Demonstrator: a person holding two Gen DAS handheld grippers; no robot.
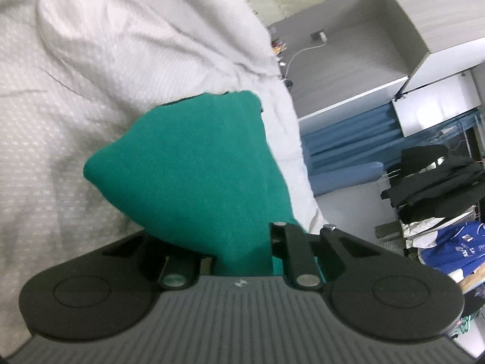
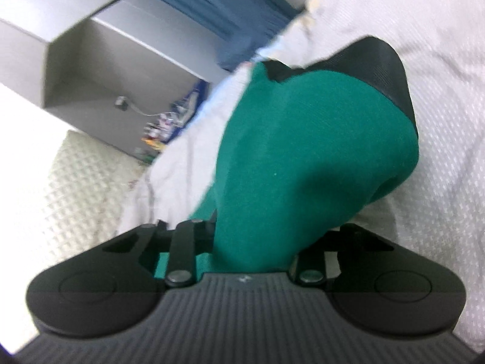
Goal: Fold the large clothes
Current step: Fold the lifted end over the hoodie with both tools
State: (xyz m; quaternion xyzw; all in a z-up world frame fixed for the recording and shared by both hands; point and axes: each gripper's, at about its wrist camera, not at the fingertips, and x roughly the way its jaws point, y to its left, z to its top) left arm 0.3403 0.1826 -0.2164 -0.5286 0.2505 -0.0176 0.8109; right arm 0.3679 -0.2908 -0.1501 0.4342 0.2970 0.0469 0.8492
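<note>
Currently, both grippers are pinching the green garment (image 1: 197, 166) and holding it bunched above the white textured bedspread (image 1: 60, 121). In the left wrist view, the left gripper (image 1: 242, 261) is clamping a fold of green fabric that rises straight out of its jaws; the fingertips themselves are hidden by the cloth. In the right wrist view, the right gripper (image 2: 251, 257) is likewise closing on a thick gather of the same garment (image 2: 303, 151), and the dark ribbed body of the other gripper is showing at the far end of the cloth. Judging by the task, a fold is starting. To do it well, both hands should be keeping level with each other, holding the edge taut between them, and carrying it over the remaining fabric without dragging the bedspread. Grey shelving (image 1: 363, 60) and hanging dark clothes (image 1: 430, 176) are standing well apart
</note>
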